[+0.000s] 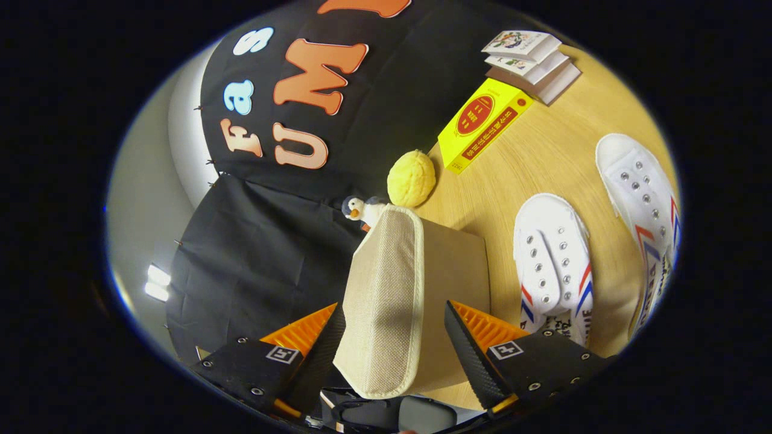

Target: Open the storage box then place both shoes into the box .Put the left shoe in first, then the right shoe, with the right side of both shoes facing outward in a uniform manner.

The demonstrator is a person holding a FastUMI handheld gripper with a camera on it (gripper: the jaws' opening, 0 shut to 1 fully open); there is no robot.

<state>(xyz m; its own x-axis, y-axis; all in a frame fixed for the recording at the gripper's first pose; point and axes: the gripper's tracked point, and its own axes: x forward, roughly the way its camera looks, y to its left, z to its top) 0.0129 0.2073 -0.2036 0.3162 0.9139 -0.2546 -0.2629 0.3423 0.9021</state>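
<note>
While rolled sideways, gripper (pixel 395 337) fingers spread around the storage box (pixel 416 301) lid (pixel 383 301) — 2 shoes (pixel 553 265) beyond on table (pixel 543 163).

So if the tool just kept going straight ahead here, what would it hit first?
The beige fabric storage box: its woven lid flap already sits between the open tool fingers, and I can't tell if either touches it. Beyond lie a small penguin toy and a yellow round plush, though depth is unclear.

Wooden table (pixel 543 163) carries two white shoes (pixel 552 259) at three o'clock, yellow box (pixel 482 123), books (pixel 531 63) at one.
</note>
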